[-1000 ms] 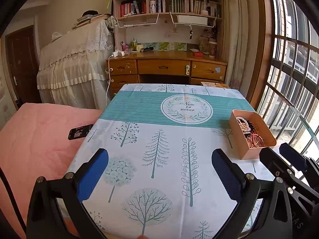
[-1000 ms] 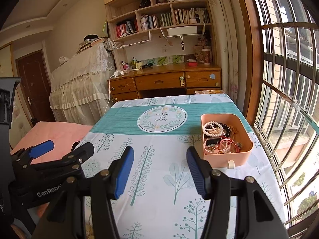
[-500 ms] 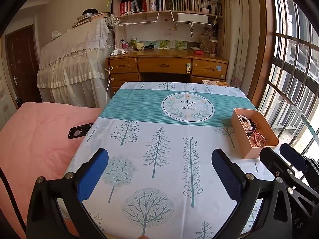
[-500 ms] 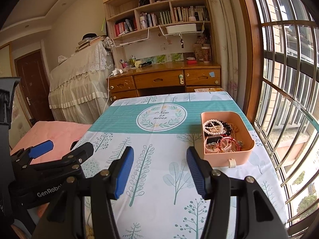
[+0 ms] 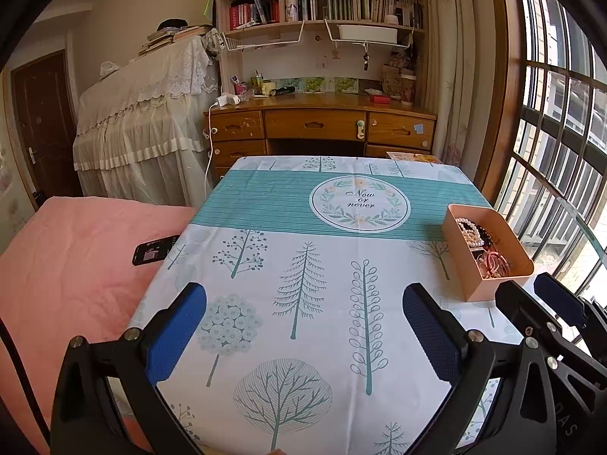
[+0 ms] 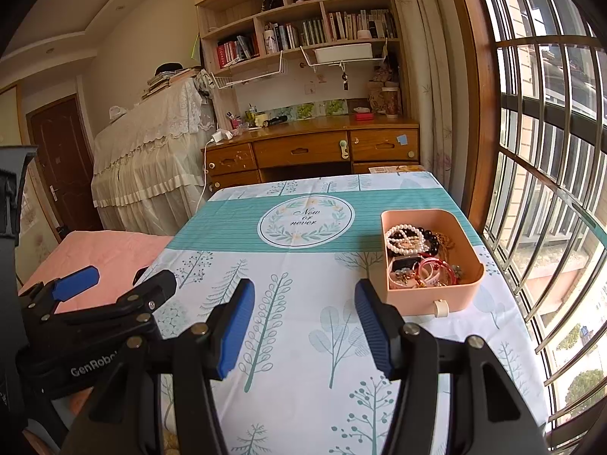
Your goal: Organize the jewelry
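Observation:
A pink tray [image 6: 470,292] stands on the right side of the table; it also shows in the left wrist view [image 5: 455,239]. It holds a white pearl bracelet [image 6: 404,238], dark beads, pink bangles [image 6: 436,271] and other small jewelry. My right gripper [image 6: 303,326] is open and empty, above the table just left of the tray's near corner. My left gripper [image 5: 303,337] is open wide and empty, above the near middle of the table. Each gripper shows at the edge of the other's view.
The table wears a tablecloth [image 5: 303,258] with tree prints and a teal band. A black phone [image 5: 155,249] lies on the pink bed [image 5: 76,258] at the left. A wooden desk [image 5: 318,125] stands beyond the table. Barred windows [image 6: 550,189] run along the right.
Both views have tilted slightly, so the room sits a bit lower in frame. The grippers stay open and the tray has not moved.

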A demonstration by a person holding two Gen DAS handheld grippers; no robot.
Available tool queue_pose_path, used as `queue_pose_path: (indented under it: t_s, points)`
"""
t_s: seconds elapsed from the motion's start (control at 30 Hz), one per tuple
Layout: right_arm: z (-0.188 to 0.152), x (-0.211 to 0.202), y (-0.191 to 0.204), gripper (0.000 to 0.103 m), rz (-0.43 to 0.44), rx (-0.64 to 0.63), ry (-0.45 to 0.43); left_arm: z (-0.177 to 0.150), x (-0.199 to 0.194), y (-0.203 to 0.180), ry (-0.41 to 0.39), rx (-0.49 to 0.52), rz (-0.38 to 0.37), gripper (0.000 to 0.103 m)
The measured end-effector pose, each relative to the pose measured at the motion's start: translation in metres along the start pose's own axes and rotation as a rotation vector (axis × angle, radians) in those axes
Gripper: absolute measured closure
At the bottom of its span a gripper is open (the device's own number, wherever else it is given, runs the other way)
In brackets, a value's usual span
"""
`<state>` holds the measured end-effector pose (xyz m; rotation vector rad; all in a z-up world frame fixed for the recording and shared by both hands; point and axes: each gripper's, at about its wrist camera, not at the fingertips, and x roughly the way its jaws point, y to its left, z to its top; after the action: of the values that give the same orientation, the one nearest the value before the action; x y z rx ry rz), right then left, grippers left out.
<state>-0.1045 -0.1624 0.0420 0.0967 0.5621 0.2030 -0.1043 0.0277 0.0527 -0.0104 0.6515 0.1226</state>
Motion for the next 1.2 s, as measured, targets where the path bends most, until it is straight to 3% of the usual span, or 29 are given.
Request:
queue_pose_path:
  t_s: [1.2]
  points:
    - [0.0009, 0.0019, -0.0002, 0.047, 0.0, 0.003, 0.006, -0.005, 0.0014, 0.0014, 0.011, 0.001, -0.001, 0.001]
